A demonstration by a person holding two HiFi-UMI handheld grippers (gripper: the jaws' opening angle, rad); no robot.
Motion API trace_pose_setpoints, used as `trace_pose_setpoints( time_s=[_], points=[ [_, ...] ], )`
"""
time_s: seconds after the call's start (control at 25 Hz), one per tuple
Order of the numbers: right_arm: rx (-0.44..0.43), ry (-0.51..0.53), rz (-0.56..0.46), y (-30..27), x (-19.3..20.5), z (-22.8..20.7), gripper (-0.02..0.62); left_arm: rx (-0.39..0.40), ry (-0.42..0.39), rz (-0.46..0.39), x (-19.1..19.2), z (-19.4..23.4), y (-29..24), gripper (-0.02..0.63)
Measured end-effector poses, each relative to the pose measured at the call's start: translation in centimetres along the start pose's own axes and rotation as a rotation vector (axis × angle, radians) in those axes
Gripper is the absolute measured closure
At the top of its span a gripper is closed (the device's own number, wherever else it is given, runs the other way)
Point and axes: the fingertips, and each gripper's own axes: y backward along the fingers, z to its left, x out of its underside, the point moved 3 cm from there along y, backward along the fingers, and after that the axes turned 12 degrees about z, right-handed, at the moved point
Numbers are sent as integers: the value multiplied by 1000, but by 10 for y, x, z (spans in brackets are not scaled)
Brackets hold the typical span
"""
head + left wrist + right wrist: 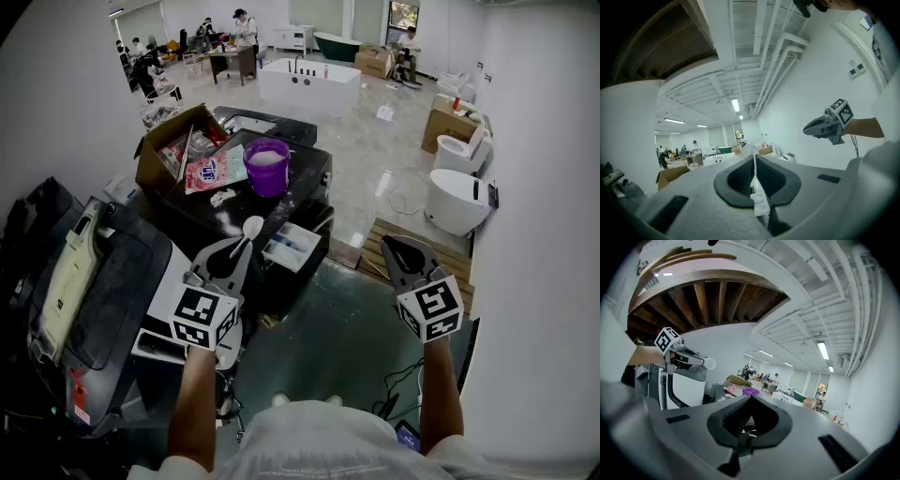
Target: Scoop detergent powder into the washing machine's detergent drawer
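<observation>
Left tongs [238, 253] pinch a white scoop [251, 228] just beside the detergent drawer [292, 247]; right tongs [394, 248] sit pressed together, well apart.

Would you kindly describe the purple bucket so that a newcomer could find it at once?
Look at the top of the black washing machine. On it, right of the open brown cardboard box, stands the round purple plastic bucket, the only purple thing, with white powder inside.

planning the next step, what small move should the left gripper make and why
Probably carry the white spoon, clamped in the left gripper, forward into the purple powder tub; its bowl shows no heap, and the detergent drawer stands open.
</observation>
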Motion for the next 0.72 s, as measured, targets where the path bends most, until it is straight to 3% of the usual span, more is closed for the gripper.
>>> trace_pose_setpoints(
  time_s=[0.4,0.72],
  points=[
    [-21,-8,-14,18,27,-29,592,-43,31,25,-1,-34,-14,591],
    [-79,-101,-38,20,49,-53,592,-77,81,82,12,-52,-24,591]
  ],
)
